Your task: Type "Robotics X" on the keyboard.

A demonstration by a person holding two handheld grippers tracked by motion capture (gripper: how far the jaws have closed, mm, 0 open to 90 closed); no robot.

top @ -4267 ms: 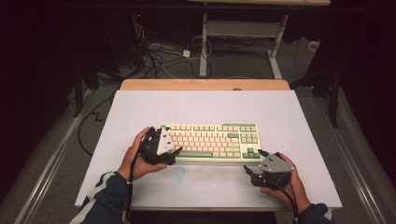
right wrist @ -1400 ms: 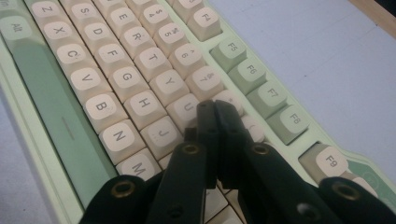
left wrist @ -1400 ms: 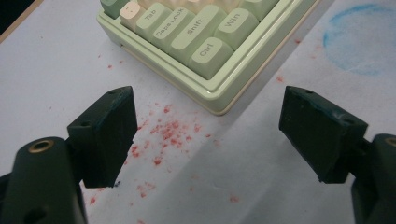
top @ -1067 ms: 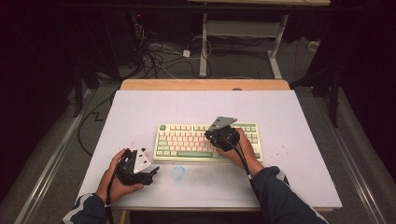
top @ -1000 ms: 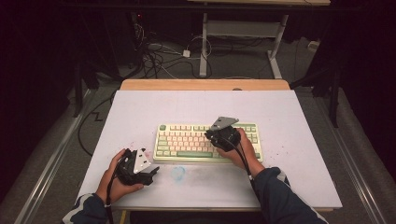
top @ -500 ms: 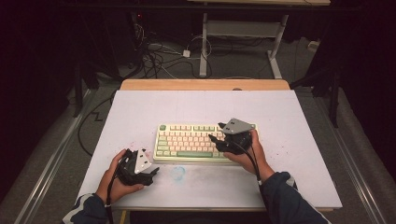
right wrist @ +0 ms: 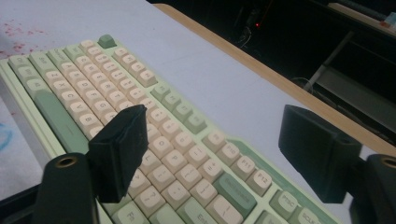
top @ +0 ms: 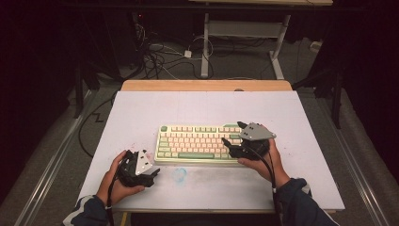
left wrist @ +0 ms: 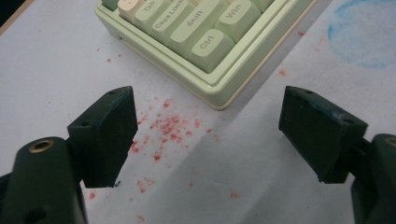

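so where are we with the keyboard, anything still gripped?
Nothing is gripped. The keyboard lies flat on the table. The right gripper hangs over its right end, jaws just opened, only keys beneath. The left gripper rests open off the near-left corner. What's left I can't tell.

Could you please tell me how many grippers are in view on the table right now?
2. The left gripper sits open on the table by the near-left corner of the keyboard; the right gripper hovers open over the keyboard's right end.

White table [top: 197,106] with red specks [left wrist: 163,128], perhaps a blue smudge [top: 179,174].
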